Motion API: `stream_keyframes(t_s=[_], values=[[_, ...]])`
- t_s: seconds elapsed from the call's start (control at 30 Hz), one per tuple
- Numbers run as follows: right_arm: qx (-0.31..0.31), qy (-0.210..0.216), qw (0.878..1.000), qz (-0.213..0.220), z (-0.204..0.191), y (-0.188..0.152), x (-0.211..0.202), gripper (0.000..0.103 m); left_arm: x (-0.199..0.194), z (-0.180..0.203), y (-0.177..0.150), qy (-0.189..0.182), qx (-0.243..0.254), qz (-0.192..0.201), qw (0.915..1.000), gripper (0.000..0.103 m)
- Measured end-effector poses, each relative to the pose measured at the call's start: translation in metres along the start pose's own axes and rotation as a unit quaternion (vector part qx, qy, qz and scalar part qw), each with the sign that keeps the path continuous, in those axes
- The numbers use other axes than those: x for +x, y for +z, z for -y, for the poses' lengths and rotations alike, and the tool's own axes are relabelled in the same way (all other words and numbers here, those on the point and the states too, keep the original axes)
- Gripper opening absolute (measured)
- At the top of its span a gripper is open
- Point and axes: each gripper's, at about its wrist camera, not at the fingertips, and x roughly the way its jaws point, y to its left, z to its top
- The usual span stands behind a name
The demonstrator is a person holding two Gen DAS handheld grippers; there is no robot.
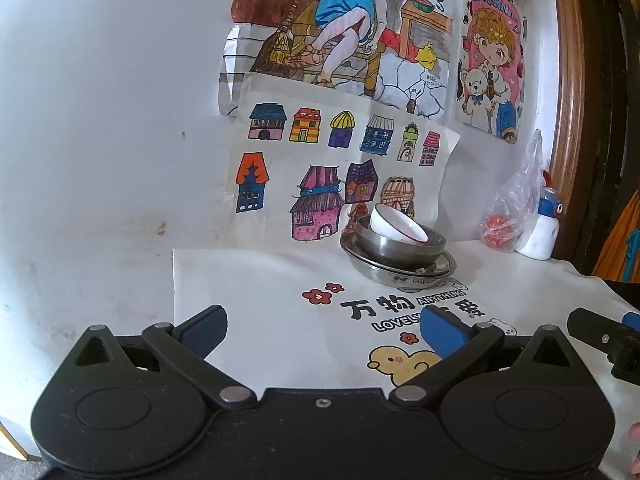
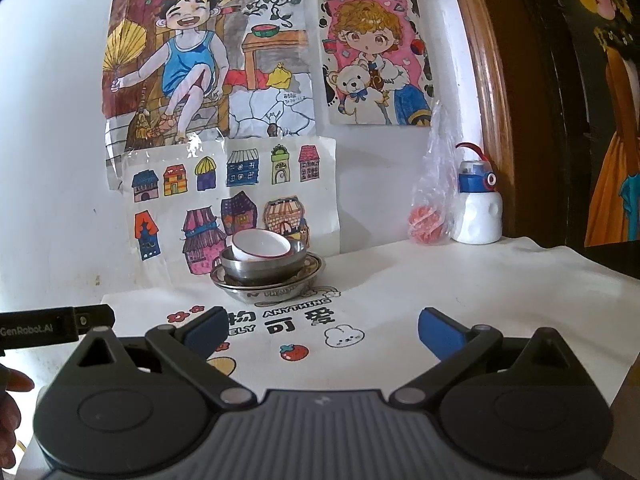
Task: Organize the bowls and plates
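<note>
The dishes already stood nested at the back of the surface point(image 2: 440, 280) by the wall: a white bowl point(image 2: 262, 245) lay tilted inside a steel bowl point(image 2: 262, 266), itself on a steel plate point(image 2: 268, 286). Both the left gripper point(image 1: 324, 330) and right gripper point(image 2: 322, 332) hung well short, jaws apart and empty. The stacking looked largely done, perhaps only that tilted bowl left to straighten.

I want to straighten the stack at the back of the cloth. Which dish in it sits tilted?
The white ceramic bowl with a red rim on top: it leans on its side inside the steel bowl, which sits level in the wide steel plate.
</note>
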Motion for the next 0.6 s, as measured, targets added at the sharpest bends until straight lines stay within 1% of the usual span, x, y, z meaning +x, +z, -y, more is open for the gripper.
stream_keyframes(t_s=[0.6], values=[[-0.002,0.003,1.0,0.0,-0.0013,0.0007,0.0022,0.103,-0.0031,-0.0016,-0.0043,0.0,0.003,-0.001,1.0,0.102]])
